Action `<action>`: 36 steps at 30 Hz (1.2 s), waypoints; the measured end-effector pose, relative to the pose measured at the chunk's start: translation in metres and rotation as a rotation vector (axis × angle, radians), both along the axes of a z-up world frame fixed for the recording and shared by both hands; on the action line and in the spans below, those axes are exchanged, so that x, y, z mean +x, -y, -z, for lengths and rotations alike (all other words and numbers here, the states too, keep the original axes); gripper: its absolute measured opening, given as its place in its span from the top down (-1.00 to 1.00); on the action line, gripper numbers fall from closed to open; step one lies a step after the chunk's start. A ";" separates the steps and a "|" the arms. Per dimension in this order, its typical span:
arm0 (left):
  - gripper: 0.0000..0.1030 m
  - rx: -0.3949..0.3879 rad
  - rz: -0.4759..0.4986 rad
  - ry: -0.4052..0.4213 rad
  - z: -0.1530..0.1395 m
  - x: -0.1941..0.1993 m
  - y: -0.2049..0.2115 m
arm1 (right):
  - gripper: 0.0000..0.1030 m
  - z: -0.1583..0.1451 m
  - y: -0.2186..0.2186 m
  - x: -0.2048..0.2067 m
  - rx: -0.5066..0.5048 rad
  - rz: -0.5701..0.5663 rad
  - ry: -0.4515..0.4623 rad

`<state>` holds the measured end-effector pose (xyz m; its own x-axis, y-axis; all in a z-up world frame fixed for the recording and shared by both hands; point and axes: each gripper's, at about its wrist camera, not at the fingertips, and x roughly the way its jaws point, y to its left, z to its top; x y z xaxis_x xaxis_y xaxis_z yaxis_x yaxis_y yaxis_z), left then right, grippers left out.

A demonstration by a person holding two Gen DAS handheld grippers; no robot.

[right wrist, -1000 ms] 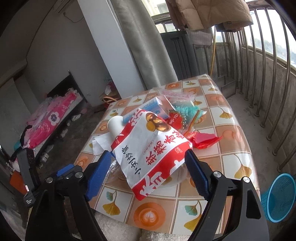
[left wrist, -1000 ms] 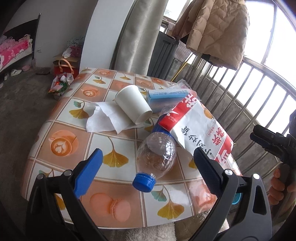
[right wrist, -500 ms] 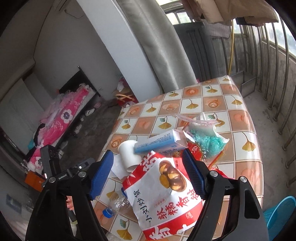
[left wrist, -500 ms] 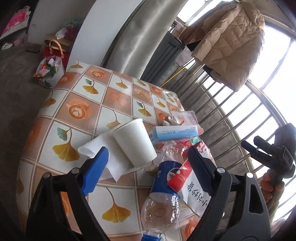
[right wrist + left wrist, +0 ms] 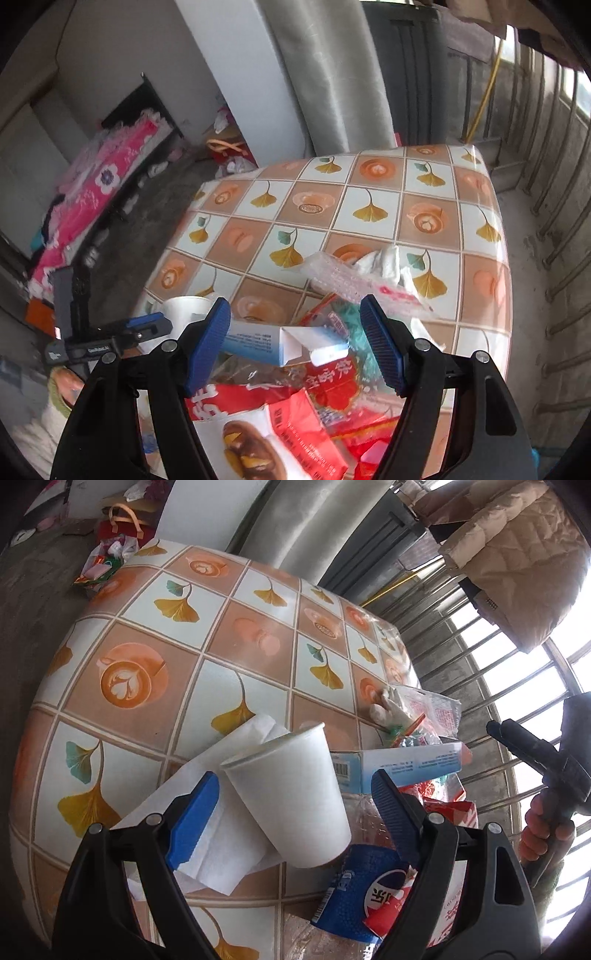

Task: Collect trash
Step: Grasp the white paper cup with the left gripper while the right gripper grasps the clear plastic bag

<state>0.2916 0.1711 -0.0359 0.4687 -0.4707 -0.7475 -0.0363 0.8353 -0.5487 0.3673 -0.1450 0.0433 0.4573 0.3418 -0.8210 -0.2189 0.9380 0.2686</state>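
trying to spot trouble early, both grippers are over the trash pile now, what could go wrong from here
1. The left hand-held gripper is closing with the paper cup between its open jaws. The cup lies tilted on a loose napkin, so it could crush, or slide away.
2. The right hand-held gripper hangs over the blue box, which lies on overlapping wrappers and a snack bag. Pulling it might drag neighbours off the table edge.

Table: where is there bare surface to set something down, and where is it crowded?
The table is bare across its far half, from the edge nearest the curtain to the clear wrapper. Its near part is crowded: paper cup, tissue, blue box, snack bags, bottle.
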 end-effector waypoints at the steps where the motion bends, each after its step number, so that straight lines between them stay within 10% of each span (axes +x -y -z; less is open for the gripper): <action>1: -0.54 0.003 -0.005 -0.016 0.002 0.003 0.001 | -0.39 0.003 -0.007 0.005 -0.038 -0.025 0.003; 4: -0.54 0.016 -0.011 -0.051 0.008 0.011 0.006 | -0.30 0.015 -0.022 0.018 -0.115 -0.066 0.007; 9: -0.27 0.010 -0.036 -0.084 0.015 0.017 0.008 | 0.68 0.029 -0.023 0.027 -0.158 -0.047 -0.019; 12: -0.25 0.023 -0.044 -0.058 0.012 0.015 0.009 | 0.90 0.026 -0.016 0.020 -0.144 -0.031 0.013; 36: -0.18 0.227 -0.103 0.426 -0.139 -0.092 0.020 | 0.95 -0.104 0.087 -0.105 0.104 0.202 0.357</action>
<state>0.2001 0.1511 0.1032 0.7906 -0.2535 -0.5574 0.0632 0.9392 -0.3375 0.2620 -0.2324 0.1468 0.7735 0.2885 -0.5644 -0.1297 0.9436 0.3047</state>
